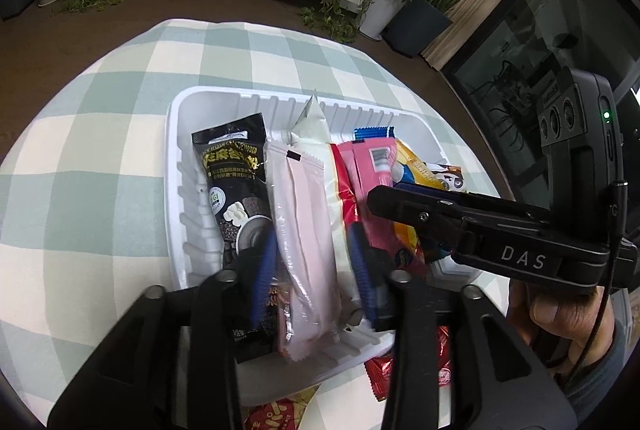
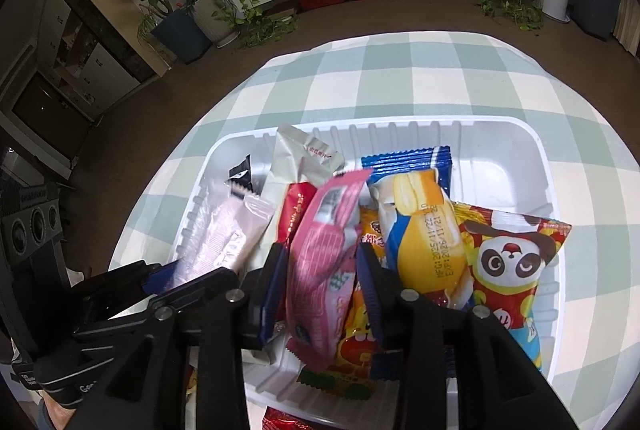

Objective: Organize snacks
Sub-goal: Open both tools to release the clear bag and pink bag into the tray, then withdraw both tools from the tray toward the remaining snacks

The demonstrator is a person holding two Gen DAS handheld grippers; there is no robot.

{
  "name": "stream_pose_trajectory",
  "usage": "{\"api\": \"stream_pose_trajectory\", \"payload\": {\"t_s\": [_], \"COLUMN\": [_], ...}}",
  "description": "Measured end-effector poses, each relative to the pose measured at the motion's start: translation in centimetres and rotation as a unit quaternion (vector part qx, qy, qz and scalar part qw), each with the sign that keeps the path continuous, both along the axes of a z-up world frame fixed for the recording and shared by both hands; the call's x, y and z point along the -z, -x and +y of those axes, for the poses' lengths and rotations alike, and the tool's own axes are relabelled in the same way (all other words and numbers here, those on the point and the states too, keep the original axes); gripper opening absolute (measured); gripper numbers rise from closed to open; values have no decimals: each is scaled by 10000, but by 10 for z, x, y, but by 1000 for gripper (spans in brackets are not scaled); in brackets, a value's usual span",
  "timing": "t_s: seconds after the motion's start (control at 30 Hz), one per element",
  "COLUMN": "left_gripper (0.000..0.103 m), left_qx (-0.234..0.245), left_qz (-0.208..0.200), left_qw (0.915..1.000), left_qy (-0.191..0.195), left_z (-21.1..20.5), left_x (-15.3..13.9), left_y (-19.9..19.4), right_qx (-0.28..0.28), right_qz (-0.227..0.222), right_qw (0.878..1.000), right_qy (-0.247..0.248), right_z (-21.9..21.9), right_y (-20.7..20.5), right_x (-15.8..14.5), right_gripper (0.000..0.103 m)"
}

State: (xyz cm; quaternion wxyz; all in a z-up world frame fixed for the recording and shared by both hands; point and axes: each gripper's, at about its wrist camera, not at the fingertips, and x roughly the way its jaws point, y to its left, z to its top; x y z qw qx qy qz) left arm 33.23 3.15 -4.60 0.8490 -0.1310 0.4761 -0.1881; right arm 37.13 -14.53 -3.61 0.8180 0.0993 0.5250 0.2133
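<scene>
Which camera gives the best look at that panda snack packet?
The right wrist view: the panda packet lies fully in sight at the tray's right side, face up. In the left wrist view the other gripper's arm covers that corner, so only a scrap of it shows.

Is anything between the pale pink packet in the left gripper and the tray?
Nothing visible. The left gripper has the pale pink packet between its fingers, already over the white tray, between the black packet and a red-and-pink one.
</scene>
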Motion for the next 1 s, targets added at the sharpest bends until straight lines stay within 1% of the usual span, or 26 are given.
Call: {"api": "stream_pose_trajectory", "payload": {"t_s": [0.03, 0.2, 0.27, 0.3, 0.33, 0.4, 0.47, 0.53, 0.57, 0.63, 0.67, 0.7, 0.77, 0.83, 0.9, 1.0], "left_gripper": [47, 50, 54, 61, 71, 85, 87, 87, 88, 96, 98, 98, 99, 102, 102, 102], "left_qx": [12, -3, -16, -29, -48, -134, -199, -224, -252, -255, -266, -275, -253, -240, -192, -50], "left_qz": [-27, -69, -89, -102, -124, -129, -121, -155, -179, -265, -306, -341, -419, -473, -513, -458], "left_qw": [10000, 10000, 9999, 9999, 9999, 9997, 9996, 9996, 9994, 9991, 9988, 9986, 9983, 9979, 9976, 9977], "left_qy": [-4, -56, -51, -53, -71, -171, -144, -108, -164, -228, -260, -293, -331, -383, -419, -506], "left_z": [0, -1, 0, 1, 2, 5, 10, 13, 14, 16, 17, 18, 21, 24, 27, 28], "left_x": [-1, -5, -5, -6, -6, -7, -8, -10, -12, -17, -20, -22, -28, -31, -32, -28], "left_y": [0, 2, 4, 6, 7, 11, 17, 23, 27, 35, 40, 45, 58, 70, 84, 105], "right_qx": [3, 0, 11, 23, 48, 128, 185, 223, 231, 214, 194, 167, 104, 15, -114, -284], "right_qz": [-4, -35, -61, -75, -93, -94, -79, -93, -116, -159, -182, -222, -285, -357, -443, -577], "right_qw": [10000, 10000, 10000, 10000, 9999, 9999, 9997, 9995, 9994, 9992, 9992, 9990, 9987, 9983, 9977, 9968], "right_qy": [7, 3, 1, 2, 2, -51, -135, -199, -223, -281, -310, -354, -417, -467, -501, -467], "right_z": [0, -1, -3, -4, -5, -10, -14, -19, -21, -24, -25, -28, -31, -36, -40, -50], "right_y": [1, 5, 7, 8, 9, 11, 12, 15, 17, 23, 26, 32, 42, 56, 71, 99], "right_x": [0, -3, -5, -6, -7, -9, -12, -15, -17, -21, -23, -25, -29, -33, -36, -38], "right_gripper": [40, 40, 41, 45, 48, 61, 65, 66, 68, 71, 73, 76, 78, 79, 81, 82]}}
